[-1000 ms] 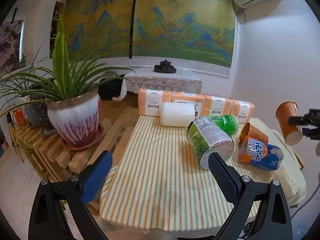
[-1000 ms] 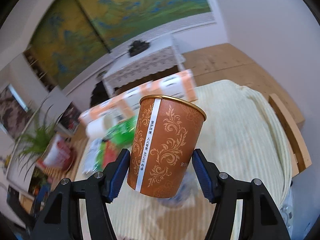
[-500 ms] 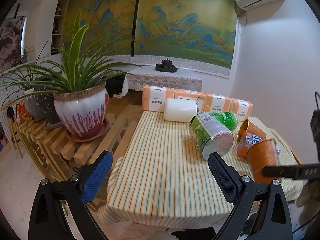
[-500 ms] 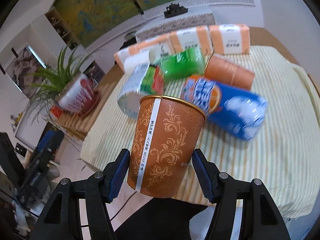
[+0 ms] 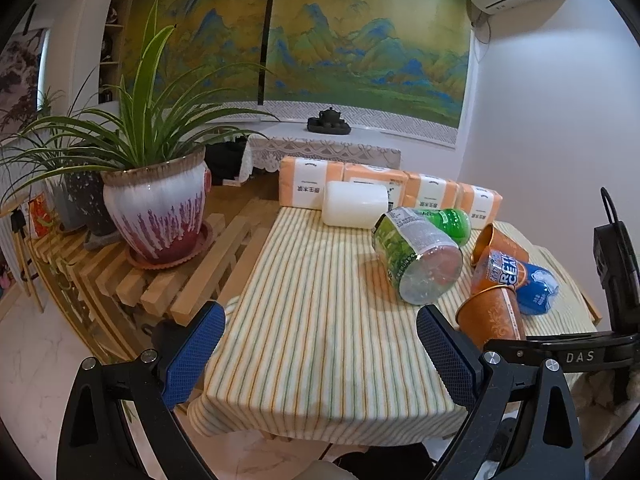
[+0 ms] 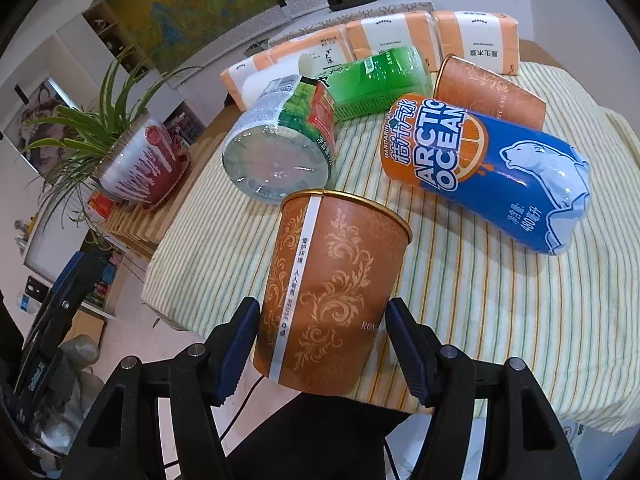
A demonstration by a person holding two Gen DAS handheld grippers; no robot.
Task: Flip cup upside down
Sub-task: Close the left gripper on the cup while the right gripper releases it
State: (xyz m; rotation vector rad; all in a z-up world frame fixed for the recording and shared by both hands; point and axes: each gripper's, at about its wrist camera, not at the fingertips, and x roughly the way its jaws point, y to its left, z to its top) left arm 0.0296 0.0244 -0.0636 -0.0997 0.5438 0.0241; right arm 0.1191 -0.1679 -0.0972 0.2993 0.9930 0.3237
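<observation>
My right gripper (image 6: 322,344) is shut on an orange paper cup (image 6: 332,296) with a gold floral pattern, its blue pads pressed on both sides. The cup's gold rim points away from me, low over the striped table's (image 6: 500,320) near edge. In the left wrist view the same cup (image 5: 490,316) is at the right, tilted with its rim toward the table's far side, held by the right gripper's black arm. My left gripper (image 5: 320,354) is open and empty, off the table's front left corner.
On the table lie a second orange cup (image 6: 488,90), an Arctic Ocean can (image 6: 488,168), a green-labelled clear bottle (image 6: 280,140), a green bottle (image 6: 376,80), a white roll (image 5: 356,204) and several tissue packs (image 5: 388,192). A potted plant (image 5: 156,208) stands on a wooden rack at the left.
My right gripper has carried the cup down from high at the right to just over the table's near right part, tipping it over. My left gripper has pulled back slightly.
</observation>
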